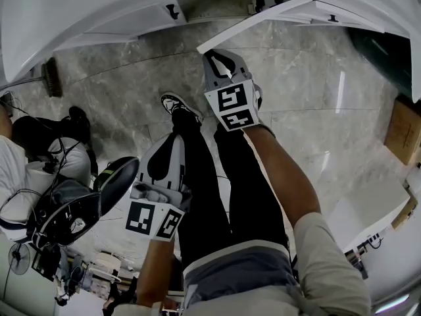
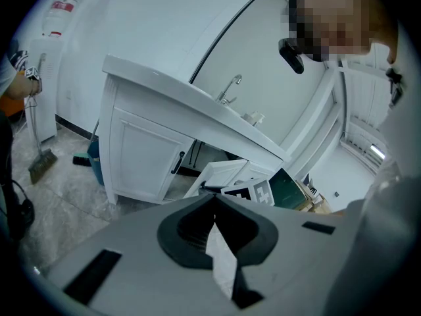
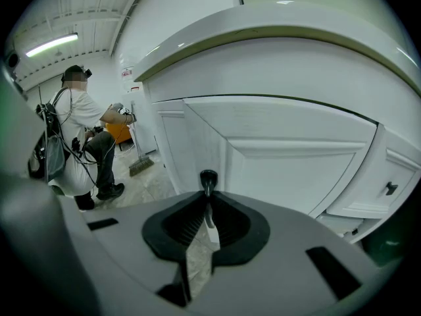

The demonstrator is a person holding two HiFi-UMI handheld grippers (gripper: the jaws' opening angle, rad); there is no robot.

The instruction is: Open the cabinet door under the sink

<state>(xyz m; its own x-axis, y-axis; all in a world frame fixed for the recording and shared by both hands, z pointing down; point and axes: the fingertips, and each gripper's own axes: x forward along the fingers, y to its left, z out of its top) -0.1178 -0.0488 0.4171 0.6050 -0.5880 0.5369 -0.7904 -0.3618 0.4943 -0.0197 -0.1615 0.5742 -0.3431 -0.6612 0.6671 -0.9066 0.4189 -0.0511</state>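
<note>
The white sink cabinet (image 1: 118,18) runs along the top of the head view. One of its doors (image 1: 263,20) stands swung out toward me. In the right gripper view that door (image 3: 289,170) fills the frame, and its black handle (image 3: 208,176) is pinched at the tips of my right gripper (image 3: 208,199), which is shut on it. The right gripper (image 1: 214,52) meets the door's free edge in the head view, where the handle is hidden. My left gripper (image 1: 170,140) hangs back by my leg, shut on nothing. The left gripper view shows its jaws (image 2: 214,203) together and the open door (image 2: 220,175) beyond.
The left-hand door is closed, with a black handle (image 2: 177,162). Another door with a handle (image 3: 391,188) is to the right. A broom (image 1: 51,78) leans at the left. Another person (image 3: 79,137) with cabled gear stands at the left. A cardboard box (image 1: 402,130) sits on the floor at right.
</note>
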